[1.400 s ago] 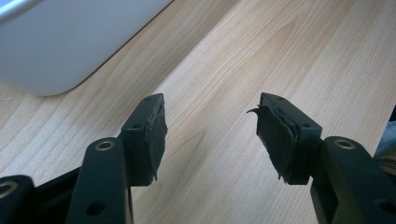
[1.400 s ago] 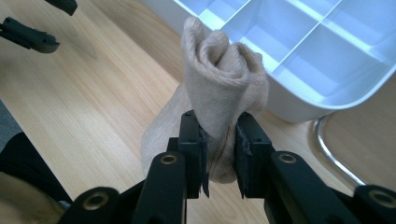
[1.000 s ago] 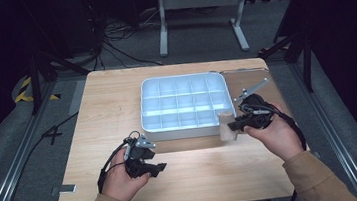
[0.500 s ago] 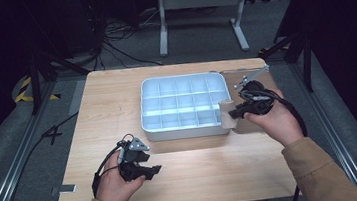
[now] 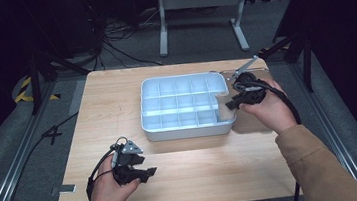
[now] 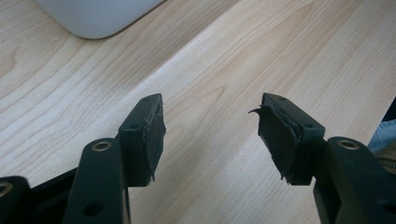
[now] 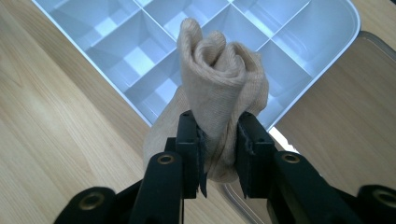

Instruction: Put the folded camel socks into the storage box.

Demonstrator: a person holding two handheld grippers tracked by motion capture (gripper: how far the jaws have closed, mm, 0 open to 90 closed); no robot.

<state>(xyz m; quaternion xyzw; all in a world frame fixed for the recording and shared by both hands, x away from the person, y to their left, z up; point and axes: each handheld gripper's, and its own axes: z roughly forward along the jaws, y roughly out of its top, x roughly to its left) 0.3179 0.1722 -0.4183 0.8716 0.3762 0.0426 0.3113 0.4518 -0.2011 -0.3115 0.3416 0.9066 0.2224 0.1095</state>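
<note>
Nearest the person, the left tool (image 5: 132, 165) rests low over bare counter (image 5: 199, 173), jaws spread with nothing between them; its pads (image 6: 152, 135) look frayed at the edges. Farther out on the right, the right tool (image 7: 219, 154) pinches a rolled beige cloth (image 7: 219, 84), pads pressed into the lower part of the roll while the rolled top stands free above them. Its jaws have just been opening a little, with the cloth between them. From above, the cloth (image 5: 223, 107) hangs at the near right corner of the white divided tray (image 5: 184, 130), over the rim and the corner cells. Judgement: the step in hand looks like placing the roll into 1 cell. To do it well, centre the roll over a single cell, clear of the dividers, lower until its base sits inside, then ease the jaws apart slowly so the roll does not unwind or catch on a pad. Beyond the tray, a brown mat (image 5: 259, 122) lies under the right hand.
</note>
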